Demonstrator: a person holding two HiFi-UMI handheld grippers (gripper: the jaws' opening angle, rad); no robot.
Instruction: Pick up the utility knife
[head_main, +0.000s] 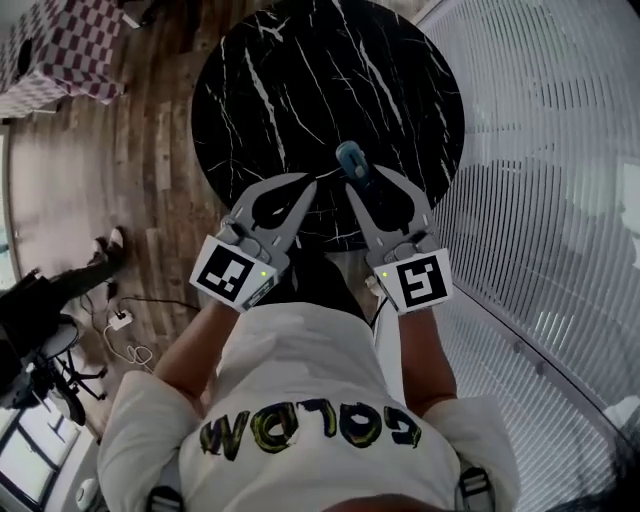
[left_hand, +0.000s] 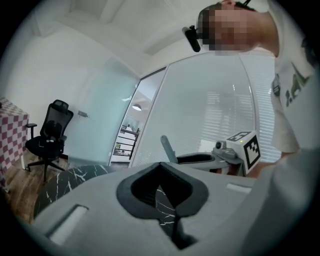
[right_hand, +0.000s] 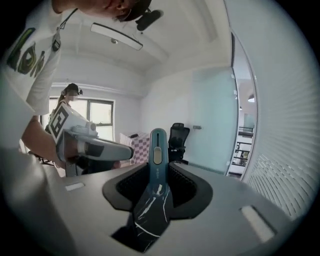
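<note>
The teal utility knife (head_main: 352, 160) is off the round black marble table (head_main: 300, 90), held up in my right gripper (head_main: 365, 178). In the right gripper view the knife (right_hand: 157, 150) stands upright between the jaws, its slider facing the camera, and the right gripper (right_hand: 157, 170) is shut on its lower body. My left gripper (head_main: 310, 182) hovers beside it on the left, jaws together with nothing between them. In the left gripper view the left gripper (left_hand: 161, 167) shows only a thin slit, with the marble top visible through it.
A white slatted wall (head_main: 540, 150) curves close along the right. To the left lies wooden floor (head_main: 120, 170), with a checkered-cloth table (head_main: 60, 50), a cable and power strip (head_main: 125, 330) and another person's feet (head_main: 105, 250). A black office chair (left_hand: 50, 135) stands beyond the table.
</note>
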